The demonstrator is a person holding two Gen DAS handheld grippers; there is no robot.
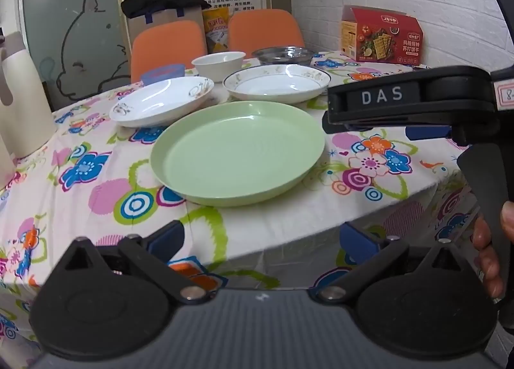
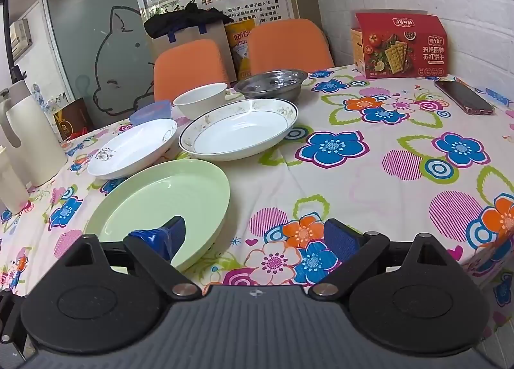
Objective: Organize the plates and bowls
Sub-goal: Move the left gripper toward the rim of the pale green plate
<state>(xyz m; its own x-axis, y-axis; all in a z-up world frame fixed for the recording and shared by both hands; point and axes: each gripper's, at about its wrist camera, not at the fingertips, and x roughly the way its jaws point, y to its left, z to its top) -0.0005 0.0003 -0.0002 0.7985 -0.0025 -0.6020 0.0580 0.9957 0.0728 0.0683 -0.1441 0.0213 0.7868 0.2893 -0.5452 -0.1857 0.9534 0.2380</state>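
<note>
On the flowered counter (image 2: 369,176), a green plate (image 2: 167,205) lies nearest, white plates and bowls behind. Both claws, left claw (image 1: 260,240) and right claw (image 2: 257,237), gape empty, the right one beside the plate's rim, likely ready to stack.

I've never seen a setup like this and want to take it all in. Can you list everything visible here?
Round pale green plate: one, nearest table edge.
White patterned ceramic plates: two, behind the green one.
White ceramic bowl: one, behind the plates.
Shiny steel bowl: one, right of the white bowl.
Red cracker box: one, far right by the wall.
Dark phone: one, right side.
Cream jug: one, left edge.
Orange chairs: two, behind the table.
Flowered tablecloth: one, many-coloured.
Left gripper: black, blue pads, open.
Right gripper: same, open, beside the green plate.
</note>
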